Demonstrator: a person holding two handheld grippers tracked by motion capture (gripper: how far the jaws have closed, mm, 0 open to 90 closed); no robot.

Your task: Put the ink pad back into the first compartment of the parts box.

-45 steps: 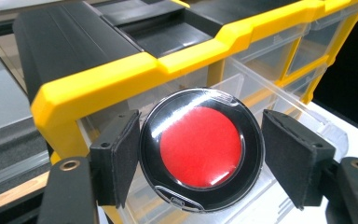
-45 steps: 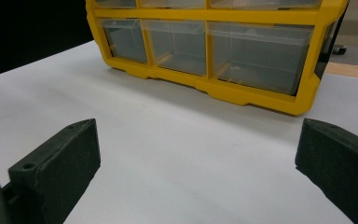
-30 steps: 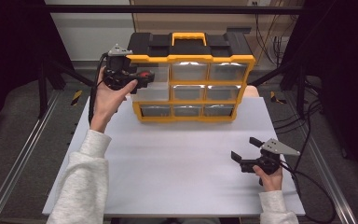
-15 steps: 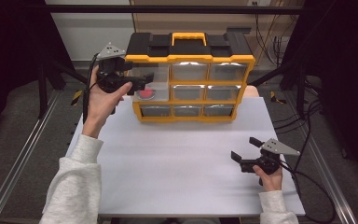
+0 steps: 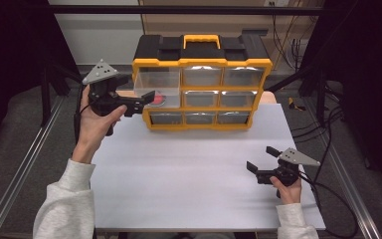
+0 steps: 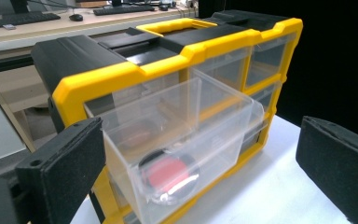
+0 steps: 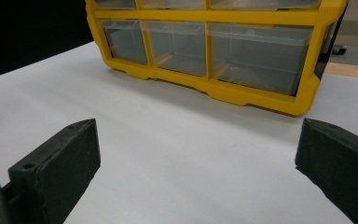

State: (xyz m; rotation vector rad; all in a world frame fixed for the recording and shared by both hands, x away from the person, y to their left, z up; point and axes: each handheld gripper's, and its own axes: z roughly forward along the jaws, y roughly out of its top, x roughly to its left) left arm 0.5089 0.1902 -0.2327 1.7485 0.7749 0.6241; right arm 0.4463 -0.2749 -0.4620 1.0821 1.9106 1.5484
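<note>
I hold my left hand-held gripper (image 5: 146, 98) up at the top left drawer (image 6: 177, 144) of the yellow and black organizer (image 5: 202, 84). This clear drawer is pulled partly out of its slot, and in the left gripper view its two jaws stand wide apart, one on each side of the drawer, not touching it and holding nothing. I think I keep them open like this because the drawer is already out far enough, and I want free room to look inside or to reach in.

Inside the drawer lies a small round thing with a red middle and a dark rim (image 6: 169, 175), close to the front wall. It looks flat, so I judge it will be hard to pinch from above; a grip across its edge seems better.

My right hand-held gripper (image 5: 262, 163) rests low over the white desk (image 5: 189, 169), well apart from the organizer, also wide open and empty. I keep it there to stay out of the way. The other drawers are closed, and I cannot tell what is in them.
</note>
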